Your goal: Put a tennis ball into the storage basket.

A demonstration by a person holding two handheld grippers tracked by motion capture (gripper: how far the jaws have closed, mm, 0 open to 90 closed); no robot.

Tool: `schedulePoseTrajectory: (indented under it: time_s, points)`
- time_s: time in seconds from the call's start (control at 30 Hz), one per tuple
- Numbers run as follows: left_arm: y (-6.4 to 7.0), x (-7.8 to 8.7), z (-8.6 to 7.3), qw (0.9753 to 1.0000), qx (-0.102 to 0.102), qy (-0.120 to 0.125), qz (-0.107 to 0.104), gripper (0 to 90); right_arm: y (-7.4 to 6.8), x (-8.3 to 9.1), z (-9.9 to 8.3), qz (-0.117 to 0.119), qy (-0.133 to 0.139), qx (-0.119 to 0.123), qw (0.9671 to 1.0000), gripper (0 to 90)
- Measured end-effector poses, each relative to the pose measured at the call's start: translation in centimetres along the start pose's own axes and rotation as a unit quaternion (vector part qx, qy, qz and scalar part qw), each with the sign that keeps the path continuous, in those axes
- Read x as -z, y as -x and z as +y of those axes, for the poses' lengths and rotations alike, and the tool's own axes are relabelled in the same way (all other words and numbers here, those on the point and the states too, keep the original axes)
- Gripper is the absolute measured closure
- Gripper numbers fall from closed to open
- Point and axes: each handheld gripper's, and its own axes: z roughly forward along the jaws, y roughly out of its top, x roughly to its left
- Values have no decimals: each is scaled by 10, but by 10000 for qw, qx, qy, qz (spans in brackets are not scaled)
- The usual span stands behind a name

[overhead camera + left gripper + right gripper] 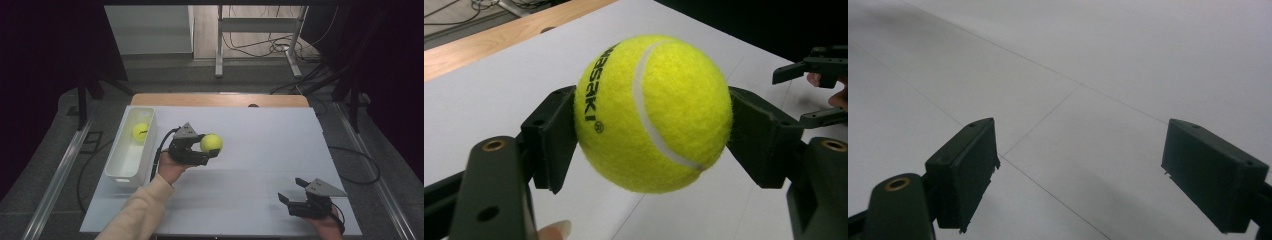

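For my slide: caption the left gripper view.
Left gripper clamps a yellow tennis ball above the white table.

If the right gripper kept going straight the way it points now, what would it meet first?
Probably nothing but the white table surface. The right gripper is open, tilted down toward bare sheet; the line ahead looks free, though depth is hard to judge.

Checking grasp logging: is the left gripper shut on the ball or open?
Shut on it. The left gripper has both jaws pressed against the sides of the tennis ball, held off the table.
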Motion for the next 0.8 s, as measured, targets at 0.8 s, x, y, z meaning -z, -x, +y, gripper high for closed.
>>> schedulePoseTrajectory:
  time_s: [0.8]
  points:
    - [-13,27,-2,9994,104,91,318,266,0,1,0,-49,21,-17,10000,153]
